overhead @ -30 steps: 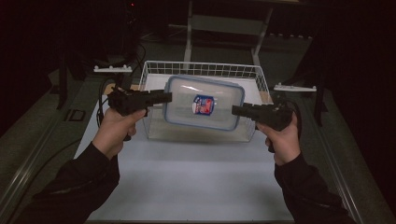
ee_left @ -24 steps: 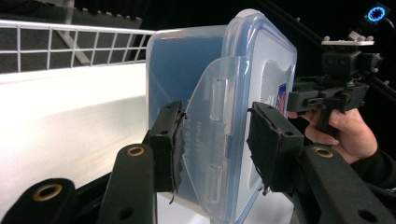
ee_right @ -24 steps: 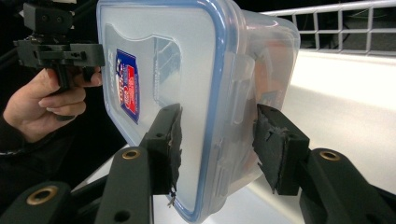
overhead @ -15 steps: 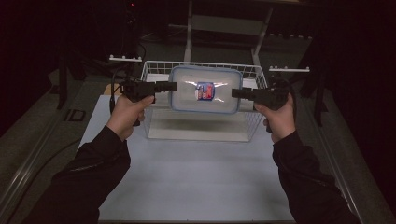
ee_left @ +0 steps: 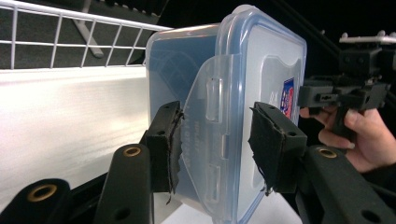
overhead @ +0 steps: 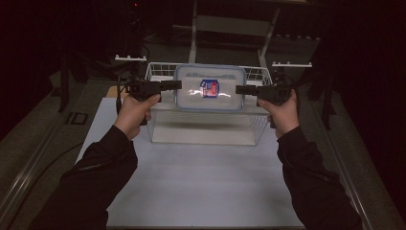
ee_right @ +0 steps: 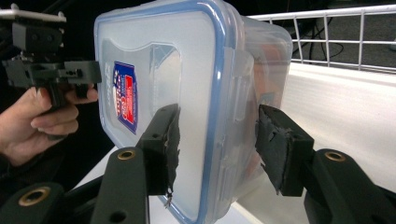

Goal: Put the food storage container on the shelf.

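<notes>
A clear plastic container (overhead: 209,88) with a blue-rimmed lid and a red-and-blue label hangs in the air above the white wire basket (overhead: 158,69), its lid tilted toward the high camera. My left gripper (overhead: 178,85) is shut on its left end and my right gripper (overhead: 238,89) on its right end. In the left gripper view the container (ee_left: 243,93) sits between the pads (ee_left: 164,140), which press the side latch and the lid. The right gripper view has the container (ee_right: 177,70) clamped across lid and base by my right gripper (ee_right: 217,133).
The basket stands at the far middle of the white table top (overhead: 201,182), its wire rim (ee_left: 70,42) just behind and below the container. Dark table rails run along both sides. A metal stand (overhead: 194,28) rises behind the basket.
Both grippers have raised the container out of the basket and moved it farther away. It has tipped up so the lid faces the camera.
</notes>
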Demonstrator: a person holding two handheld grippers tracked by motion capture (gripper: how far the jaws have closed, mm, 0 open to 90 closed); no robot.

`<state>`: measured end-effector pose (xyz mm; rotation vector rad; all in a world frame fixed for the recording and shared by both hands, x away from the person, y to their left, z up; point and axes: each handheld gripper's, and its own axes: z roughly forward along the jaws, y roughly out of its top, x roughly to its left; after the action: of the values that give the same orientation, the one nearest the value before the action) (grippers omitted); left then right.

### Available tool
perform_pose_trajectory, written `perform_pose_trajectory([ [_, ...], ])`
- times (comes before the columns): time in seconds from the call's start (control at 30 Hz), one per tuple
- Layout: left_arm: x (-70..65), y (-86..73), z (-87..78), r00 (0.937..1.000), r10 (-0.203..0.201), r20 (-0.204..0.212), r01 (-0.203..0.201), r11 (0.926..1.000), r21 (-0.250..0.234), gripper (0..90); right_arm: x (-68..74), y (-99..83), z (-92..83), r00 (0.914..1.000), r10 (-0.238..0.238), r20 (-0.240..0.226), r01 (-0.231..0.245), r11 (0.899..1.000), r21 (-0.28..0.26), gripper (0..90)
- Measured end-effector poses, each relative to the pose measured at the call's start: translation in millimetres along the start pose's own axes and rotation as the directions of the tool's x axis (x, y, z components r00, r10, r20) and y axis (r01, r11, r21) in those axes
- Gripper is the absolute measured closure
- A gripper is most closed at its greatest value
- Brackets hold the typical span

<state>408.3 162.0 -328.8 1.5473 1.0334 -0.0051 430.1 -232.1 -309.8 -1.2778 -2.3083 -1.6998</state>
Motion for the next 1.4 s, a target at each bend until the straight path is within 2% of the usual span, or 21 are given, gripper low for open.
perform_pose_trajectory([
  [0.1, 2.2, 2.1, 3.7, 1.0000, -0.006, -0.008, 0.006, 0.9999, -0.011, 52.8, -2.6, 1.5, 2.4, 0.9999, 0.014, 0.008, -0.014, 1.000, -0.011, 47.9],
  [0.13, 2.5, 2.9, 5.3, 0.9998, -0.009, -0.017, 0.008, 0.9999, -0.014, 52.3, -2.5, 1.9, 3.1, 0.9995, 0.012, 0.029, -0.012, 1.000, -0.019, 47.2],
  [0.23, 4.7, 5.2, 10.2, 0.9985, 0.004, -0.054, -0.005, 0.9999, -0.013, 51.0, -2.7, 2.5, 7.6, 0.9984, 0.011, 0.055, -0.010, 1.000, -0.014, 45.3],
  [0.3, 8.4, 7.0, 12.9, 0.9969, -0.011, -0.077, 0.011, 0.9999, -0.007, 55.7, -3.1, 3.4, 12.4, 0.9943, -0.004, 0.106, 0.004, 1.000, -0.004, 42.5],
  [0.33, 10.4, 7.5, 15.2, 0.9962, -0.005, -0.086, 0.006, 1.0000, 0.004, 61.0, -5.7, 3.7, 14.0, 0.9944, 0.012, 0.105, -0.012, 1.000, -0.009, 44.4],
  [0.37, 12.5, 7.5, 17.5, 0.9966, -0.002, -0.083, 0.002, 1.0000, 0.002, 59.5, -8.3, 4.0, 14.8, 0.9934, 0.031, 0.111, -0.030, 0.999, -0.017, 44.9],
  [0.4, 13.7, 7.7, 19.0, 0.9961, -0.019, -0.086, 0.019, 0.9998, -0.008, 58.1, -10.6, 4.4, 15.7, 0.9941, 0.042, 0.100, -0.040, 0.999, -0.023, 45.7],
  [0.47, 12.7, 7.5, 22.3, 0.9948, -0.009, -0.101, 0.007, 0.9999, -0.015, 54.6, -12.7, 4.7, 17.2, 0.9936, 0.059, 0.096, -0.056, 0.998, -0.030, 45.1],
  [0.57, 14.4, 6.2, 23.8, 0.9957, -0.018, -0.091, 0.015, 0.9995, -0.029, 51.4, -10.8, 5.1, 17.7, 0.9928, 0.048, 0.110, -0.044, 0.999, -0.032, 44.9],
  [0.63, 12.8, 5.5, 22.1, 0.9950, 0.014, -0.098, -0.017, 0.9992, -0.037, 51.1, -9.0, 5.3, 16.5, 0.9924, 0.041, 0.116, -0.038, 0.999, -0.034, 43.7],
  [0.77, 6.4, 4.3, 13.5, 0.9936, 0.056, -0.098, -0.065, 0.9939, -0.089, 38.1, 2.6, 7.5, 6.9, 0.9895, -0.019, 0.143, 0.029, 0.997, -0.069, 42.5],
  [0.83, 3.2, 2.0, 8.6, 0.9937, 0.092, -0.064, -0.098, 0.9908, -0.093, 32.3, 9.9, 7.2, 2.0, 0.9916, -0.041, 0.123, 0.052, 0.995, -0.086, 42.5],
  [0.9, -1.0, -2.2, 3.5, 0.9922, 0.111, -0.057, -0.117, 0.9864, -0.115, 24.0, 17.9, 5.0, -1.2, 0.9929, -0.064, 0.100, 0.074, 0.993, -0.091, 42.5],
  [0.93, -3.4, -4.8, 1.3, 0.9908, 0.123, -0.055, -0.129, 0.9846, -0.118, 20.5, 22.4, 3.4, -2.1, 0.9922, -0.078, 0.097, 0.087, 0.992, -0.091, 42.9],
  [1.03, -11.8, -14.8, -4.5, 0.9805, 0.181, -0.076, -0.189, 0.9752, -0.114, 12.1, 33.3, -3.2, -2.2, 0.9925, -0.104, 0.064, 0.110, 0.990, -0.090, 43.8],
  [1.13, -18.6, -26.7, -11.1, 0.9756, 0.204, -0.079, -0.213, 0.9695, -0.121, 0.3, 42.1, -11.6, -0.1, 0.9917, -0.123, 0.036, 0.126, 0.988, -0.091, 45.4],
  [1.2, -23.2, -35.8, -15.7, 0.9700, 0.228, -0.085, -0.237, 0.9637, -0.123, 0.0, 46.3, -17.5, 2.0, 0.9911, -0.132, 0.018, 0.133, 0.987, -0.092, 47.4],
  [1.23, -25.5, -40.6, -18.0, 0.9648, 0.245, -0.095, -0.256, 0.9592, -0.121, 0.0, 48.4, -20.6, 3.1, 0.9904, -0.138, 0.012, 0.138, 0.986, -0.092, 48.4],
  [1.3, -29.5, -50.5, -22.2, 0.9580, 0.275, -0.081, -0.283, 0.9518, -0.118, 0.0, 53.7, -26.9, 6.4, 0.9867, -0.162, 0.015, 0.163, 0.983, -0.085, 52.4],
  [1.33, -31.6, -55.8, -24.0, 0.9529, 0.289, -0.092, -0.298, 0.9483, -0.109, 0.0, 55.7, -30.0, 8.5, 0.9852, -0.171, 0.015, 0.171, 0.982, -0.078, 55.5],
  [1.4, -34.5, -67.0, -27.5, 0.9503, 0.298, -0.091, -0.306, 0.9461, -0.105, 0.0, 58.7, -35.8, 13.5, 0.9832, -0.182, 0.018, 0.183, 0.981, -0.064, 62.8],
])
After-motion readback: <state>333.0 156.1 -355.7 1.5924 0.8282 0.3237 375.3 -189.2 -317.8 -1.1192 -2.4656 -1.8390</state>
